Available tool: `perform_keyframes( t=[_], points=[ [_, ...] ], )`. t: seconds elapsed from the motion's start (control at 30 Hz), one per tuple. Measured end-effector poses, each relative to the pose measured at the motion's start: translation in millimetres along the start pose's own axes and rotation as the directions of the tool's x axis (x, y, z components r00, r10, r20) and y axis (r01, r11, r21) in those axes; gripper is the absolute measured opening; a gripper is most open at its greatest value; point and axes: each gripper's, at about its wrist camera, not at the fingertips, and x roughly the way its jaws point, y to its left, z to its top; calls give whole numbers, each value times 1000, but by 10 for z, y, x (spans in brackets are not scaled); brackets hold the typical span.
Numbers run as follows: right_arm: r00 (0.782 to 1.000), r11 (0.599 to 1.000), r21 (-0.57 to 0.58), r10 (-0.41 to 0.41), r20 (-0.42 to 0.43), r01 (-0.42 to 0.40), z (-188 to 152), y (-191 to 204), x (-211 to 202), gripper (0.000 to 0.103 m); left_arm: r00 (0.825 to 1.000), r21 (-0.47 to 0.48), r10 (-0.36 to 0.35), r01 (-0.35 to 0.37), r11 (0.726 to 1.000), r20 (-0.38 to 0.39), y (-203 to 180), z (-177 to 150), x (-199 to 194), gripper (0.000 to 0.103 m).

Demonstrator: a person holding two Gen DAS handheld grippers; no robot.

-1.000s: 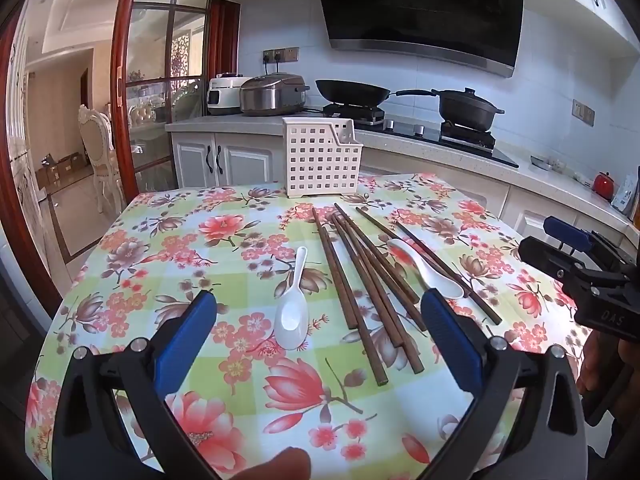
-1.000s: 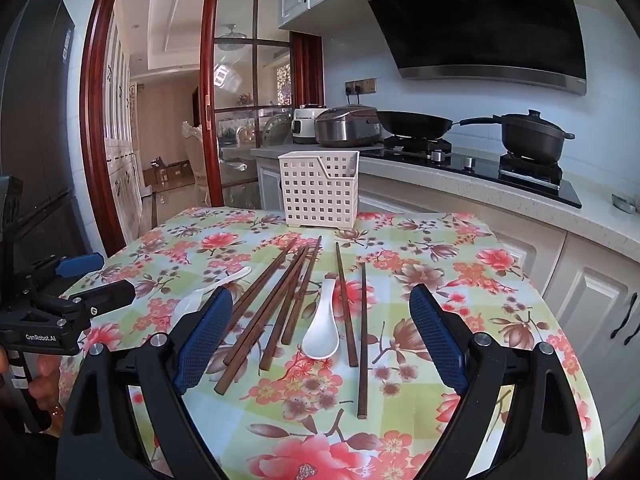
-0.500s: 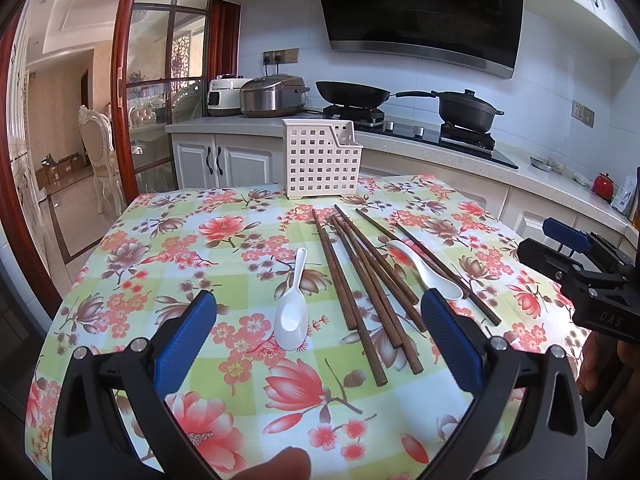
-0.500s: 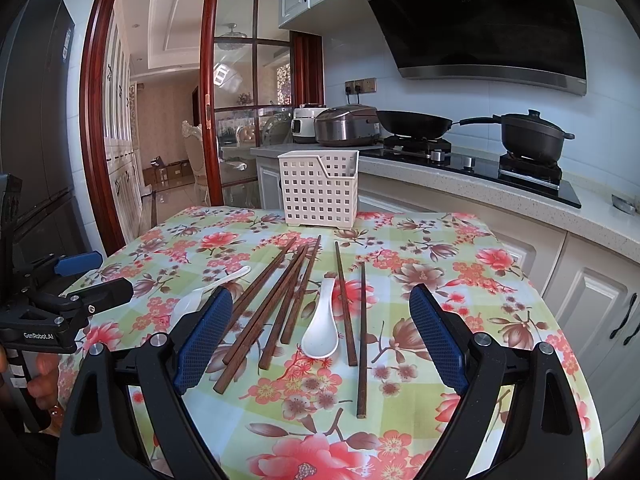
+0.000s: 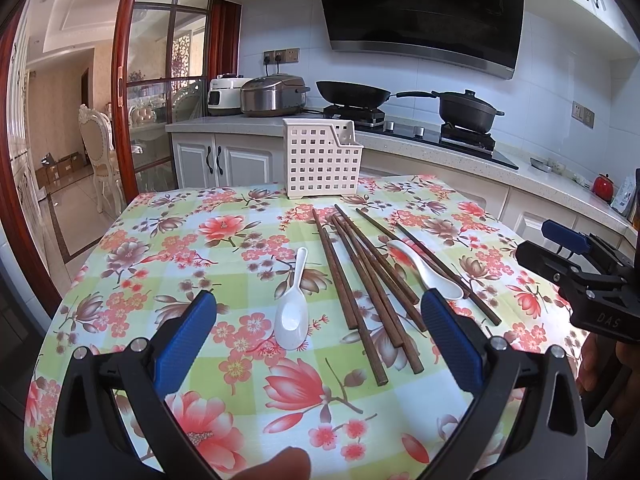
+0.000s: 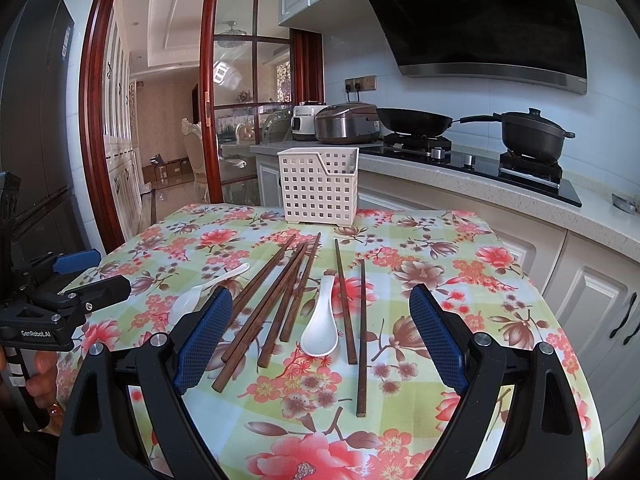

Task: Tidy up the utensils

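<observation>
Blue pads frame both my views: the left gripper (image 5: 318, 330) has its jaws spread wide and holds nothing, and the right gripper (image 6: 320, 326) is just as wide and bare. Both hover over the near edge of the bench (image 5: 152, 240), which wears a floral cloth. Beyond my left jaws a white spoon (image 5: 293, 312) lies bowl towards me, apart from the rest. To its right the brown chopsticks (image 5: 360, 280) lie loose in a rough fan, several touching, pointing away from me. A second spoon (image 6: 322, 326) rests among them, between the main bunch and two outer sticks. At the far edge the white slotted holder (image 5: 322, 158) stands upright, just past the chopstick tips.
</observation>
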Motion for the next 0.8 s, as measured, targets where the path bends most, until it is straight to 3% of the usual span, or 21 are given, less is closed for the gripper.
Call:
perform_keyframes(
  t=[0.23,0.43,0.8],
  points=[
    [1000,1000,6,-3,-17,3,-42,4,47,85,1000,-3,1,-1,1000,-1,3,-1,0,99],
    [995,999,39,7,-96,-3,-61,-31,133,85,1000,-15,3,-3,1000,-5,19,2,4,99],
    [998,998,60,13,-62,-9,-134,-39,198,85,1000,-18,4,-5,1000,-11,42,-11,27,99]
  ],
)
